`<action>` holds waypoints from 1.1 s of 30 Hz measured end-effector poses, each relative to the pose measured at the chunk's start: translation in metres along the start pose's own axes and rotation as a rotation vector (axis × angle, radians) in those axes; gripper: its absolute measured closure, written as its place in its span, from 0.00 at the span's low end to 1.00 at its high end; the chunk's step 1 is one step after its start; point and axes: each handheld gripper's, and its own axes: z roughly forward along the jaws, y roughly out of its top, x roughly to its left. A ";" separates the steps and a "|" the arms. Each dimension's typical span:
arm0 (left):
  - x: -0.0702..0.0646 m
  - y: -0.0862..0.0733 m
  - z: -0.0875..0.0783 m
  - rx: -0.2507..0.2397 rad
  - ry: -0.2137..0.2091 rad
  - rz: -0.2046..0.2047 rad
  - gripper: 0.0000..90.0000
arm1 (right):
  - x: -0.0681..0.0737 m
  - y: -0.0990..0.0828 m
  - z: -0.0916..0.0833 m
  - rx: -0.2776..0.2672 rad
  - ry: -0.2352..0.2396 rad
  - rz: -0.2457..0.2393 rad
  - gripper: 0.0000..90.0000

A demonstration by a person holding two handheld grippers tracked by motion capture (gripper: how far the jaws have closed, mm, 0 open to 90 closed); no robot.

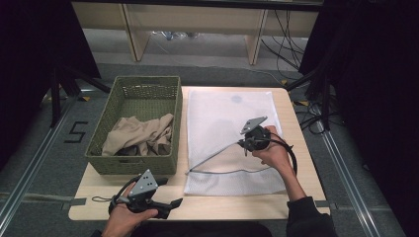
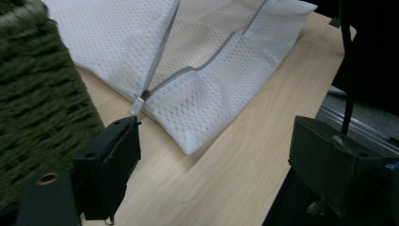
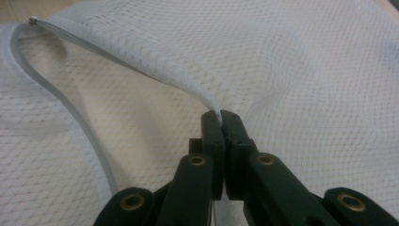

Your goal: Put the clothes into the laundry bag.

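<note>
Pinched mesh edge (image 3: 207, 101) in right tool (image 3: 221, 117), basket (image 1: 136, 123) overhead.

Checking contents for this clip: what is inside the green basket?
The green basket holds crumpled beige cloth with something dark beneath its front edge. What that dark item is, and the basket floor under the pile, are covered.

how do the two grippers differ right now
The right gripper is shut on the upper edge of the white mesh bag, lifting it above the bag; the left gripper stands open, holding nothing. The right is over the bag's middle, the left low at the table's near edge, by the green basket. Both have black jaws.
</note>
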 end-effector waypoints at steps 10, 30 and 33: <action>0.011 0.026 -0.027 -0.084 0.111 -0.039 0.19 | 0.004 0.010 -0.026 -0.078 -0.054 0.000 1.00; 0.110 0.099 -0.025 0.230 0.274 0.067 0.19 | 0.004 0.017 -0.040 -0.125 -0.051 -0.019 1.00; 0.127 0.107 -0.014 0.261 0.266 0.126 0.21 | 0.003 0.017 -0.038 -0.123 -0.046 -0.039 1.00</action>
